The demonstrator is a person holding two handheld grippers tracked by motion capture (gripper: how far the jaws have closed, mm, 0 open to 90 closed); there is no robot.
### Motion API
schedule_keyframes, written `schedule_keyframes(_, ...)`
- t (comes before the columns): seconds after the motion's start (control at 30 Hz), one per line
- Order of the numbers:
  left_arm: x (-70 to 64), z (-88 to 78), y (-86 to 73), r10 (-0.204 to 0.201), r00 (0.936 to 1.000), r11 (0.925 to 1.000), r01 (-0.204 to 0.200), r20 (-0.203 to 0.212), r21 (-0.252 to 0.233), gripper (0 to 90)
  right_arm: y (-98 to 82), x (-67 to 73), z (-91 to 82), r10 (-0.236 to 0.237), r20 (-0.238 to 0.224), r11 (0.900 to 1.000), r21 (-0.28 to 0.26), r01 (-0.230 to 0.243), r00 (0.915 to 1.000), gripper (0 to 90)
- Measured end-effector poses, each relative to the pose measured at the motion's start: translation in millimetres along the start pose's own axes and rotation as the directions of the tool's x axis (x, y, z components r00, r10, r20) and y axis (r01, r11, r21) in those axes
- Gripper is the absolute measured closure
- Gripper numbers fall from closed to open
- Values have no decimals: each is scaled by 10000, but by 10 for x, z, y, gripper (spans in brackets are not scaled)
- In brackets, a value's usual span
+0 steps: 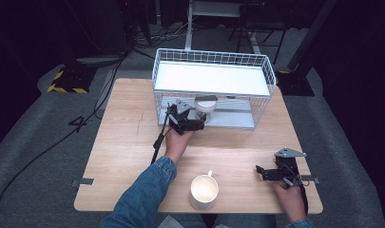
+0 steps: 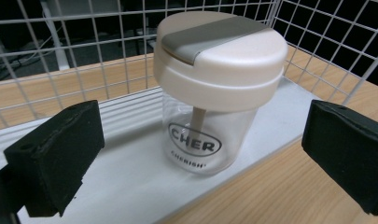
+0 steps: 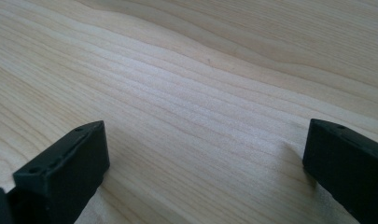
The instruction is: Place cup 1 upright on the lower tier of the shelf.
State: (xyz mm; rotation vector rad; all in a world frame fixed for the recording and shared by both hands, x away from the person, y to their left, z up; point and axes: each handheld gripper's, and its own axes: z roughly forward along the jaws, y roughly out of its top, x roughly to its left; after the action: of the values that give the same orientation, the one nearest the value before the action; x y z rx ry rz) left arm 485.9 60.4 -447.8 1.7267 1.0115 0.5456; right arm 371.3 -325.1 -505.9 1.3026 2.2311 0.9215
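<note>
A clear jar (image 2: 205,140) with a cream lid (image 2: 220,46) and a grey flap stands on the lower white shelf of a wire rack (image 1: 214,85); in the high view the jar (image 1: 205,107) is at the rack's front left. My left gripper (image 1: 192,124) is open just in front of the jar, and its jaws stand wide on either side of the jar without touching it (image 2: 200,163). My right gripper (image 1: 262,172) is open low over the bare wood at the table's right front; nothing lies between its jaws (image 3: 203,163).
A white mug (image 1: 204,191) stands near the table's front edge, between the person's two arms. The rack's wire walls close in its back and sides. Cables trail over the grey floor to the left of the wooden table (image 1: 128,137).
</note>
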Motion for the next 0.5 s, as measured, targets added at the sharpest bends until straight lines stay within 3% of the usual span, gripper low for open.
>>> schedule_keyframes(0.17,22,-202,1,84,9999,9995,-86,57,299,0,0,-1,0,-3,-5,10000,4,3,10000,3)
schedule_keyframes(0.3,13,-410,14,77,9998,9997,-81,164,248,0,0,-1,0,3,-8,10000,8,-3,10000,3)
schedule_keyframes(0.5,-41,-669,76,455,9983,9989,-459,366,115,0,3,-4,3,-17,-52,10000,5,17,10000,1)
